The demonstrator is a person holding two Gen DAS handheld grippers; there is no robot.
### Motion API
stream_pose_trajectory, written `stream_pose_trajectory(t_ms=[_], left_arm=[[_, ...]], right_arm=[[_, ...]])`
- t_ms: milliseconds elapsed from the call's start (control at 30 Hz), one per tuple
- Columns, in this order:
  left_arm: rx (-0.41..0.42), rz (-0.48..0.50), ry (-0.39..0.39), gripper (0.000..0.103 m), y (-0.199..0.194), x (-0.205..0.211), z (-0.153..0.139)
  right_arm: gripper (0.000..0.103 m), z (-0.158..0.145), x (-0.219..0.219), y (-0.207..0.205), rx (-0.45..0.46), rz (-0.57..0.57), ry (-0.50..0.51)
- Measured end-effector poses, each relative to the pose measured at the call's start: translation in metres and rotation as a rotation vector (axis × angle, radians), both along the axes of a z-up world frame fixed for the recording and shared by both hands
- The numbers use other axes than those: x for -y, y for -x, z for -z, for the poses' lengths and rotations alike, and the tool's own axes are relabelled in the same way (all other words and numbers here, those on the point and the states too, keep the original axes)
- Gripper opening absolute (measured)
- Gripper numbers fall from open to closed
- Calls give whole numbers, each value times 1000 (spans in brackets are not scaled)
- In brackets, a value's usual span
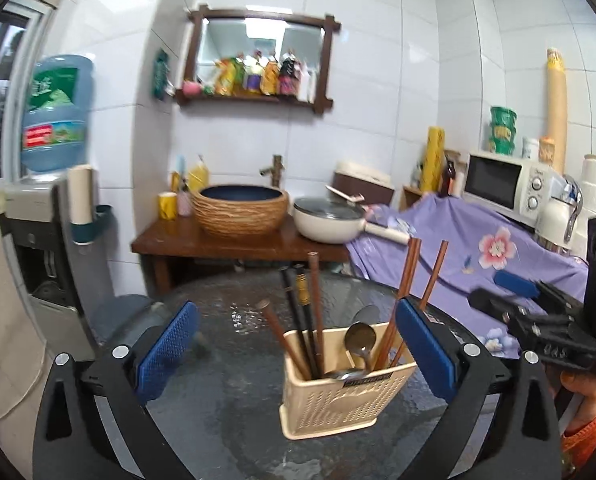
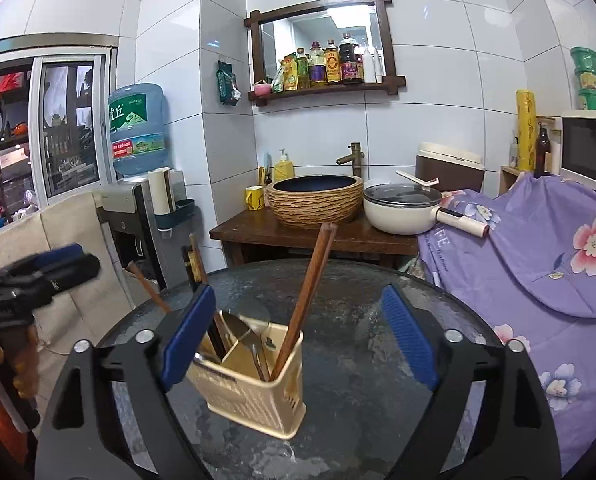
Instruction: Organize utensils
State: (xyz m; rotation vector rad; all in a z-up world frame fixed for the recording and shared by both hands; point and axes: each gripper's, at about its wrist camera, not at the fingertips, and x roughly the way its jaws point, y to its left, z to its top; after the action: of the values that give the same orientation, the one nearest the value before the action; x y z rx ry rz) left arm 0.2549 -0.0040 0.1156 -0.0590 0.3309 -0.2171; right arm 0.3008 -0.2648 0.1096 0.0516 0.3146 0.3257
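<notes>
A beige perforated utensil holder (image 1: pixel 338 392) stands upright on the round glass table (image 1: pixel 226 420). It holds dark chopsticks (image 1: pixel 300 312), reddish-brown chopsticks (image 1: pixel 408 276) and a metal spoon (image 1: pixel 360 338). My left gripper (image 1: pixel 296 320) is open, its blue pads wide on either side of the holder and pressing on nothing. In the right wrist view the holder (image 2: pixel 258 396) sits low and left, with brown chopsticks (image 2: pixel 310 288) leaning out of it. My right gripper (image 2: pixel 298 304) is open too; its left pad overlaps the holder's left side in view. Each gripper shows at the other view's edge, the right gripper (image 1: pixel 538 312) and the left gripper (image 2: pixel 46 268).
Behind the table a wooden stand (image 2: pixel 258 236) carries a woven basin (image 2: pixel 314 200) and a white lidded pan (image 2: pixel 402 210). A purple floral cloth (image 2: pixel 538 248) drapes furniture on the right, under a microwave (image 1: pixel 502 184). A water dispenser (image 2: pixel 138 200) stands at the left.
</notes>
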Motion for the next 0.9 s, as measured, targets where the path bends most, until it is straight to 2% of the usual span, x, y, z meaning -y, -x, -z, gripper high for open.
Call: stream_pose_trajectory(t_ms=[167, 400, 600, 900], left_arm=[[-26, 1, 5, 97, 29, -6, 23], [-91, -1, 23, 97, 75, -9, 64], [-27, -38, 22, 97, 129, -16, 77], [19, -86, 1, 97, 200, -21, 90]], right_arm=[[97, 27, -11, 41, 14, -9, 22], [97, 62, -30, 110, 41, 11, 109], [97, 76, -16, 172, 59, 66, 72], [97, 93, 1, 244, 65, 97, 7]])
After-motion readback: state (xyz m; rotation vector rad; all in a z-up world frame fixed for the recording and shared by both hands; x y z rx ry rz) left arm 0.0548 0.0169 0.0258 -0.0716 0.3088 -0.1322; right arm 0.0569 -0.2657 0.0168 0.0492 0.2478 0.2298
